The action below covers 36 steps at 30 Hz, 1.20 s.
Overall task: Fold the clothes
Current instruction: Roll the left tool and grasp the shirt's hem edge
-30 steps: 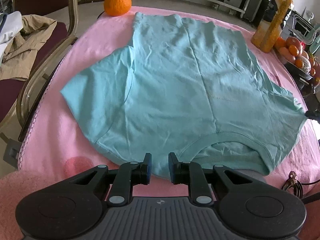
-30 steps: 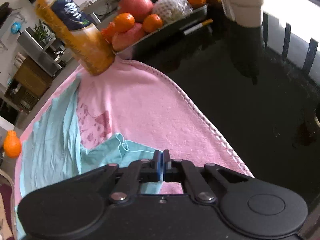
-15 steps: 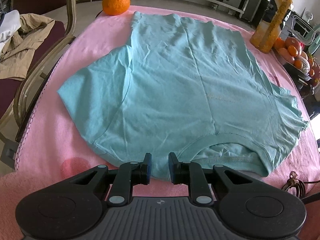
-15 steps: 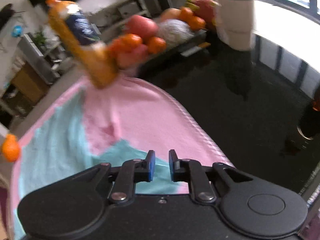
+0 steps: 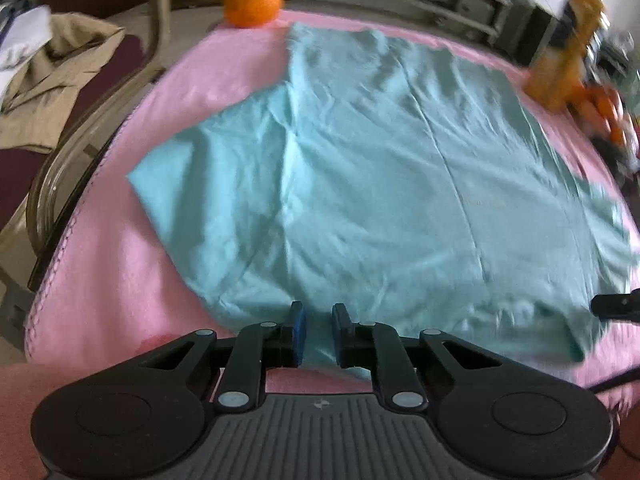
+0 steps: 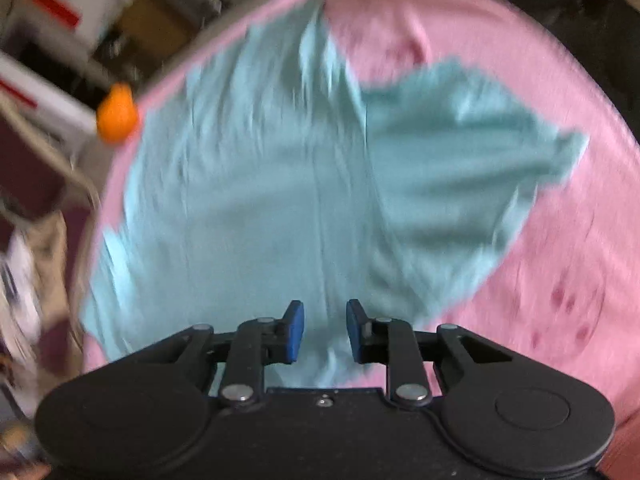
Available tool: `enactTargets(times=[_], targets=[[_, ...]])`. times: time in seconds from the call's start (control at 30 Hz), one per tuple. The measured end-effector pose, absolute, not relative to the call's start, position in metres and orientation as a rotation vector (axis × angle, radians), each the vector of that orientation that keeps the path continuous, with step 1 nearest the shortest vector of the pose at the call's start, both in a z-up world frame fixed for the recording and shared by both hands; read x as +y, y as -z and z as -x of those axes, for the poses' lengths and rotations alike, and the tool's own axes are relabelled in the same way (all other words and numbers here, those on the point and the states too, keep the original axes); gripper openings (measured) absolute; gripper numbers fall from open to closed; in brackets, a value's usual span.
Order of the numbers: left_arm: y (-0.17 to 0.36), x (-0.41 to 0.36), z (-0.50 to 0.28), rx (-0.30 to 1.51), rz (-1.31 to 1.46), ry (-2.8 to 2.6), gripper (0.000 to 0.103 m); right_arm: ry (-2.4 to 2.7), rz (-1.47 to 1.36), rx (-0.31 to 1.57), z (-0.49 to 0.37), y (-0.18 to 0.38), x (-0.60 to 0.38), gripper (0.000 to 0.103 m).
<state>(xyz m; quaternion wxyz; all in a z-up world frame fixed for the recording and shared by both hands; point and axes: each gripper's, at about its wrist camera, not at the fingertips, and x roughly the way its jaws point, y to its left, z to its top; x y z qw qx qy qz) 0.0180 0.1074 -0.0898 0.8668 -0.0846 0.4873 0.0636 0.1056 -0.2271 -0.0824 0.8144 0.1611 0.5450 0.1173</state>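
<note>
Pink blanket [image 5: 120, 300], teal T-shirt [image 5: 380, 184] flat — collar near, hem far, both tools parted

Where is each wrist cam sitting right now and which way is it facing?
Left wrist: behind the open left gripper at the teal T-shirt's near edge, looking along it; right gripper's tip shows at right.
Right wrist: above the shirt, behind the open right gripper, looking down; blurred.
Shared: T-shirt, pink blanket, orange fruit.
</note>
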Motion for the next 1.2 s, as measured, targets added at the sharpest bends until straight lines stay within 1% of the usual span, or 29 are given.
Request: enactTargets(times=[0.03,0.07,0.13,0.17,0.23,0.3,0.33,0.4,0.43,0.47,0.5,0.53,0.6,0.63,0.67,0.73,0.83,0.9,0.97,1.03,1.07,1.13,1.2], targets=[[0.089,0.108,-0.014,1.033,0.172,-0.113,0.013,-0.260,-0.317,1.182,-0.100,0.087,-0.221,0.020],[0.087,0.108,-0.010,1.046,0.167,-0.093,0.013,-0.271,-0.290,1.200,-0.094,0.092,-0.215,0.019],[0.082,0.114,0.000,1.042,0.178,-0.067,0.013,-0.286,-0.238,1.235,-0.083,0.100,-0.204,0.019],[0.079,0.119,0.006,1.029,0.196,-0.060,0.013,-0.269,-0.217,1.241,-0.080,0.095,-0.202,0.019],[0.069,0.142,0.010,0.973,0.275,-0.090,0.014,-0.273,-0.198,1.189,-0.078,0.077,-0.201,0.019],[0.060,0.169,0.012,0.906,0.354,-0.143,0.014,-0.295,-0.239,1.122,-0.078,0.055,-0.201,0.024],[0.057,0.185,0.011,0.877,0.395,-0.181,0.014,-0.306,-0.279,1.087,-0.080,0.044,-0.200,0.028],[0.054,0.217,0.006,0.826,0.483,-0.241,0.017,-0.330,-0.345,1.025,-0.081,0.023,-0.196,0.032],[0.057,0.233,0.001,0.818,0.555,-0.246,0.022,-0.343,-0.373,0.998,-0.082,0.014,-0.193,0.035],[0.061,0.249,-0.003,0.809,0.627,-0.249,0.025,-0.358,-0.400,0.975,-0.083,0.006,-0.189,0.038],[0.065,0.264,-0.007,0.800,0.701,-0.249,0.027,-0.368,-0.422,0.960,-0.085,0.002,-0.183,0.039],[0.073,0.276,-0.010,0.794,0.785,-0.234,0.028,-0.377,-0.444,0.949,-0.086,-0.002,-0.179,0.040],[0.089,0.295,-0.017,0.785,0.916,-0.213,0.029,-0.392,-0.478,0.937,-0.086,-0.006,-0.171,0.041],[0.093,0.300,-0.019,0.786,0.947,-0.203,0.032,-0.398,-0.482,0.936,-0.086,-0.008,-0.167,0.042],[0.097,0.302,-0.023,0.797,0.976,-0.191,0.033,-0.404,-0.486,0.934,-0.085,-0.010,-0.164,0.042],[0.104,0.305,-0.030,0.818,1.010,-0.161,0.034,-0.413,-0.476,0.934,-0.083,-0.012,-0.159,0.043],[0.107,0.301,-0.045,0.839,0.989,-0.123,0.035,-0.413,-0.443,0.938,-0.082,-0.013,-0.153,0.043],[0.111,0.299,-0.055,0.850,0.984,-0.092,0.035,-0.411,-0.442,0.944,-0.082,-0.011,-0.152,0.043],[0.113,0.301,-0.058,0.822,1.000,-0.081,0.034,-0.407,-0.438,0.951,-0.081,-0.009,-0.151,0.043],[0.116,0.304,-0.061,0.795,1.017,-0.070,0.030,-0.403,-0.435,0.954,-0.079,-0.008,-0.152,0.044],[0.117,0.305,-0.063,0.781,1.025,-0.064,0.022,-0.400,-0.438,0.954,-0.079,-0.007,-0.153,0.045],[0.115,0.308,-0.058,0.719,1.040,-0.079,0.018,-0.392,-0.443,0.956,-0.078,-0.005,-0.156,0.045],[0.110,0.311,-0.047,0.646,1.036,-0.116,0.017,-0.387,-0.453,0.955,-0.078,-0.004,-0.160,0.045]])
